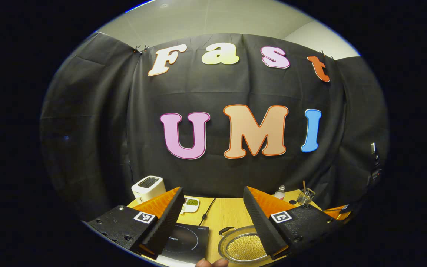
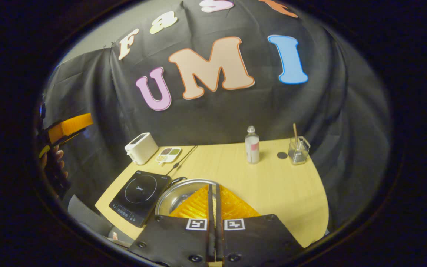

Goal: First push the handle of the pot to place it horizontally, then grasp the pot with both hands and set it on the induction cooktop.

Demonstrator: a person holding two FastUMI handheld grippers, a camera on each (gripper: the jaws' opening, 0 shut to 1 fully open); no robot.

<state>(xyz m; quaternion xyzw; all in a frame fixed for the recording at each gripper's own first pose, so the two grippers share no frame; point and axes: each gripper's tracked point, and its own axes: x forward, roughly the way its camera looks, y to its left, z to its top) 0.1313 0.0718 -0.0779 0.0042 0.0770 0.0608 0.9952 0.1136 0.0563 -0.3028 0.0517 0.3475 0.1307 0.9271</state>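
A pale wooden table [image 2: 272,185] stands before black cloth. At its left edge lies the flat black induction cooktop [image 2: 139,196]; just right of it sits the round steel pot [image 2: 178,194]. Left gripper [image 1: 213,218] hangs released above them; right gripper [image 2: 214,196] is clenched on nothing over the pot.

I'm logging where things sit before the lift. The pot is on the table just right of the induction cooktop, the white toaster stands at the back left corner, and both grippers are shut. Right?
Not quite: the left gripper is open, its fingers spread wide in the left gripper view. The right gripper is shut. The pot, induction cooktop and toaster stand as you say.
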